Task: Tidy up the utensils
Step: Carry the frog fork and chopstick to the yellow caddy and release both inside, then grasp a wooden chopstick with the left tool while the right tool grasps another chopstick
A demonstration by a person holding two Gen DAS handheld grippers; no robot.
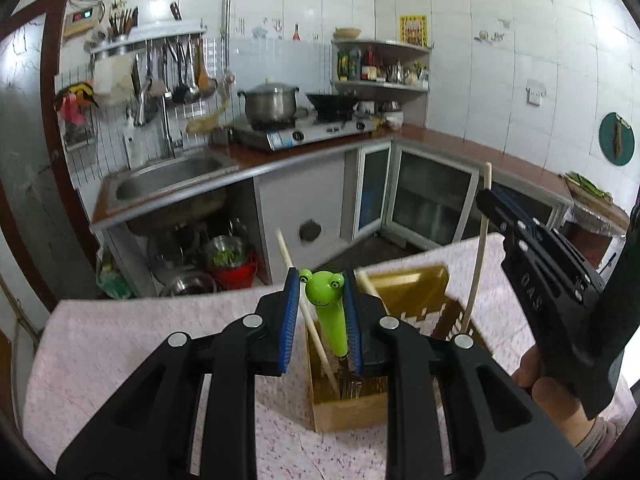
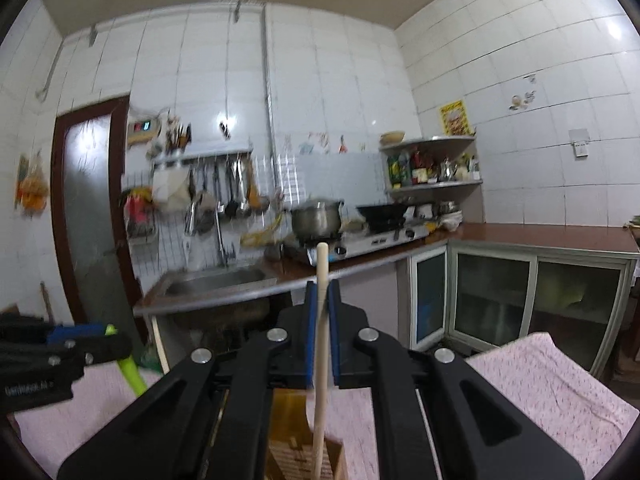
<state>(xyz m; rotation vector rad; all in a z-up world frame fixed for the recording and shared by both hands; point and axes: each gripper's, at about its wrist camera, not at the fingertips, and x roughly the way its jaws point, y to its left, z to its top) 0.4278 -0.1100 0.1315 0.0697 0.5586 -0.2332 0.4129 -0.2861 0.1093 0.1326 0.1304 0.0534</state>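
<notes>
In the left wrist view, the left gripper [image 1: 322,308] has its blue-padded fingers set on either side of the green frog-headed fork [image 1: 326,308]; the right pad looks to touch the handle, while a thin gap shows at the left pad, so I cannot tell whether the grip is firm. The fork stands upright with its tines down inside the wooden utensil holder [image 1: 352,404], which sits on the pink cloth-covered table [image 1: 120,344]. A pale chopstick [image 1: 306,312] leans in the same compartment of the holder, just left of the fork. Right of the holder, the right gripper [image 1: 486,196] is clamped on a second chopstick [image 1: 478,260], whose lower end reaches down into the holder's rear section. In the right wrist view, the right gripper [image 2: 322,292] pinches that chopstick [image 2: 321,344] between its closed pads, upright, directly above the holder [image 2: 304,456]. Far left of the holder, the left gripper [image 2: 80,340] appears blurred, with the fork's green handle [image 2: 130,368] slanting below it.
</notes>
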